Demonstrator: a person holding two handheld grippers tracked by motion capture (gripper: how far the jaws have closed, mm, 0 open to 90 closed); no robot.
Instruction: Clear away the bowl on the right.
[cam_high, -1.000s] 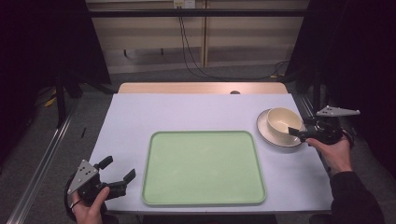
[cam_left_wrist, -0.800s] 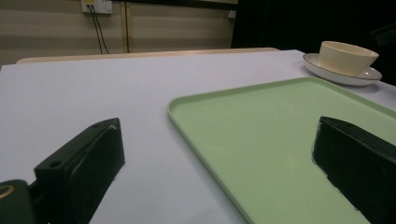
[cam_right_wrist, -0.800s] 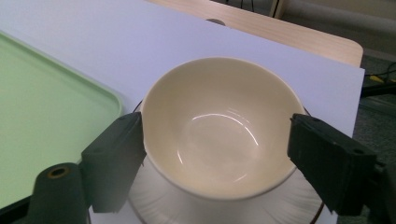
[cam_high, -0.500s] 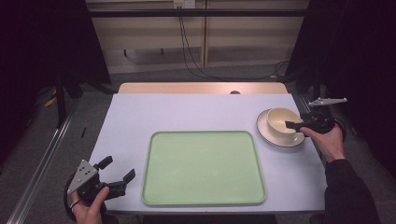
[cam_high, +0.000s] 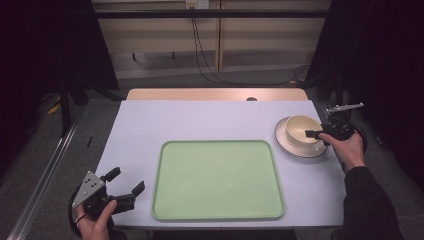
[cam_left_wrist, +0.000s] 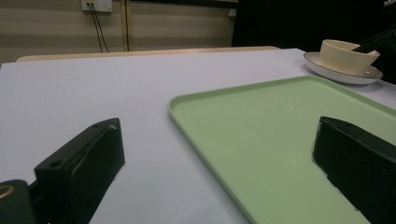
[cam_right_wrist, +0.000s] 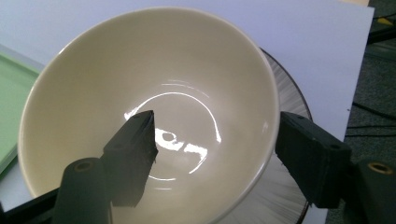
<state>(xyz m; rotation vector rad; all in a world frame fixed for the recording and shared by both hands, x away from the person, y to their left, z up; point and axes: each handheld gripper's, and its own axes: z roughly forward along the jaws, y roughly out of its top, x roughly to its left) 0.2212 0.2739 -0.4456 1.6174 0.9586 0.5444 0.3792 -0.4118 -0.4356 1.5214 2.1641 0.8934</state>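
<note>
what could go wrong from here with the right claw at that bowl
1. The right claw straddles the bowl's rim, one jaw inside and one outside, still open. A pinch on one side of a smooth rim could let the bowl tilt or slip on lifting.
2. The bowl sits on a plate near the table's right edge; a sideways push might drag the plate toward that edge.
3. The left claw hangs open beside the green tray, too far off to steady anything.

high view: overhead, facing forward across the table (cam_high: 215, 120)
left gripper view: low, near tabletop
right gripper view: close above bowl (cam_right_wrist: 140, 93)
shared: bowl
</note>
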